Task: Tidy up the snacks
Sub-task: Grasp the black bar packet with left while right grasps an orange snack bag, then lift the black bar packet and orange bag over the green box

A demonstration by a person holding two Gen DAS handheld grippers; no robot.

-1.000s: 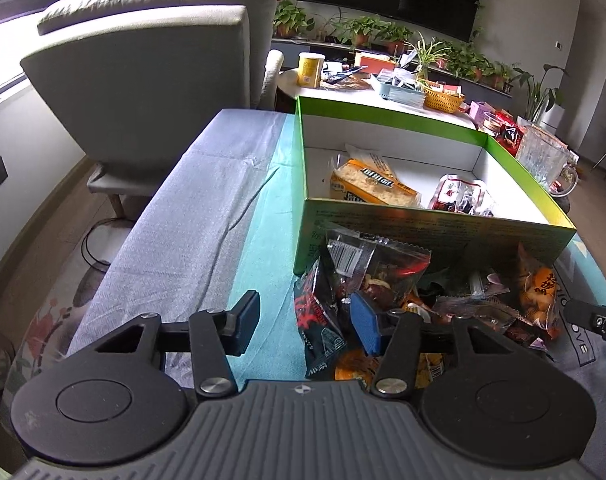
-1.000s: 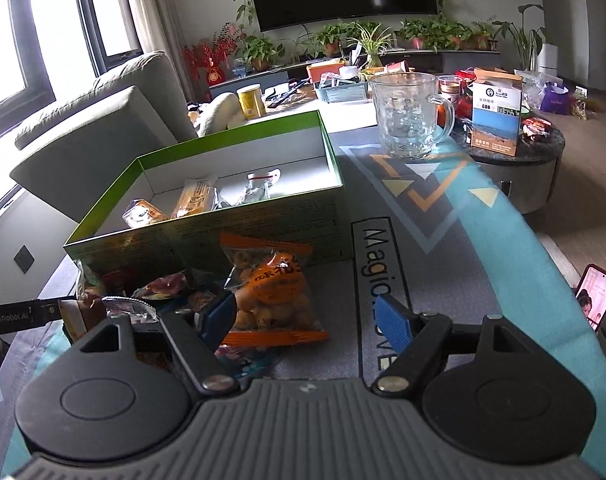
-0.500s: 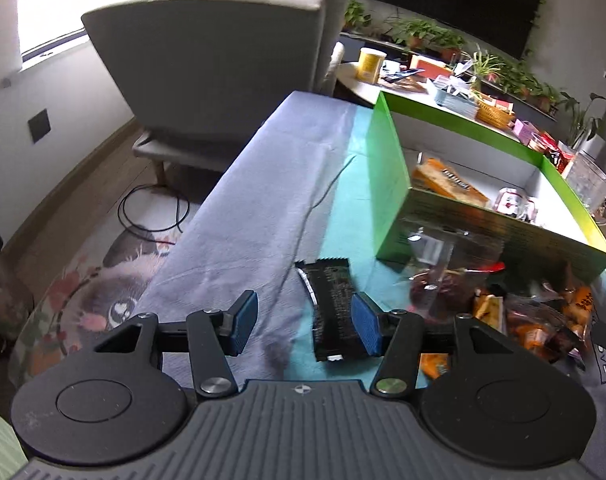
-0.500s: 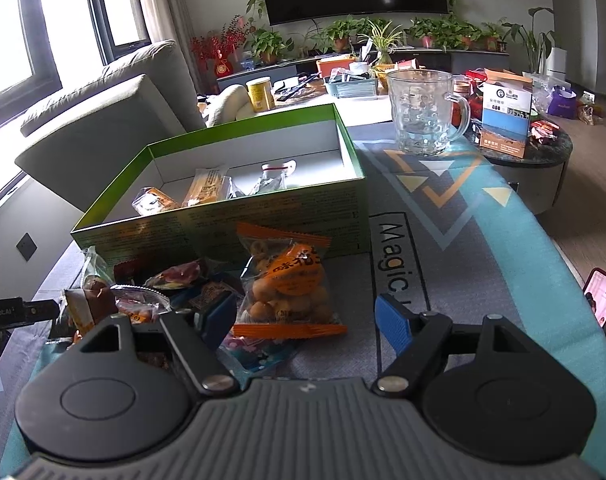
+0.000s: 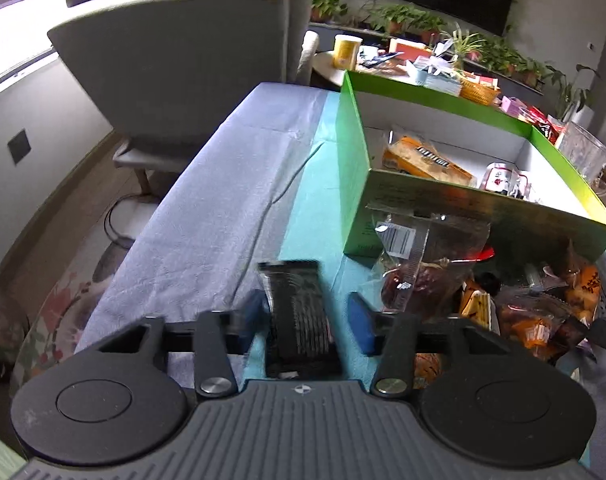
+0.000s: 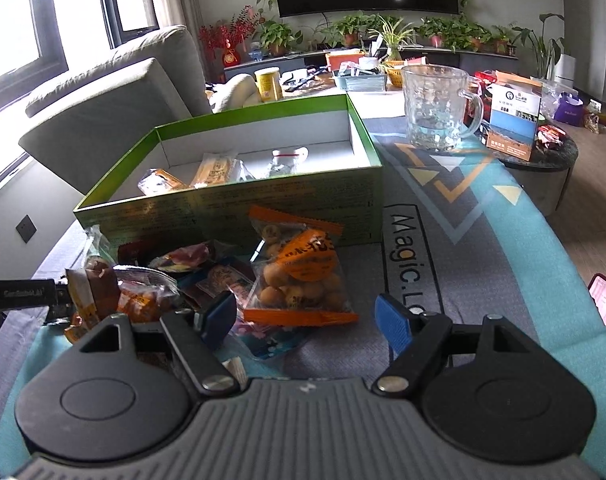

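A black snack packet (image 5: 299,312) lies on the teal cloth between the blue pads of my left gripper (image 5: 309,318). The jaws are open around it, the left pad close to the packet's edge. A green box (image 5: 353,152) with white inside holds a few snacks, among them an orange-yellow packet (image 5: 423,160). A pile of loose snack packets (image 5: 503,300) lies in front of the box. My right gripper (image 6: 309,318) is open and empty, with an orange bag of round snacks (image 6: 303,276) just ahead of it. The box also shows in the right wrist view (image 6: 239,196).
A glass mug (image 6: 439,108) stands on the mat right of the box. A grey armchair (image 5: 191,56) stands beyond the table's far left end. A side table (image 6: 535,152) with cartons is at the right. A phone (image 6: 605,298) lies off the right edge.
My left gripper has moved forward over the black packet, so the packet now lies between its pads. The right gripper has pulled back slightly and stays open.
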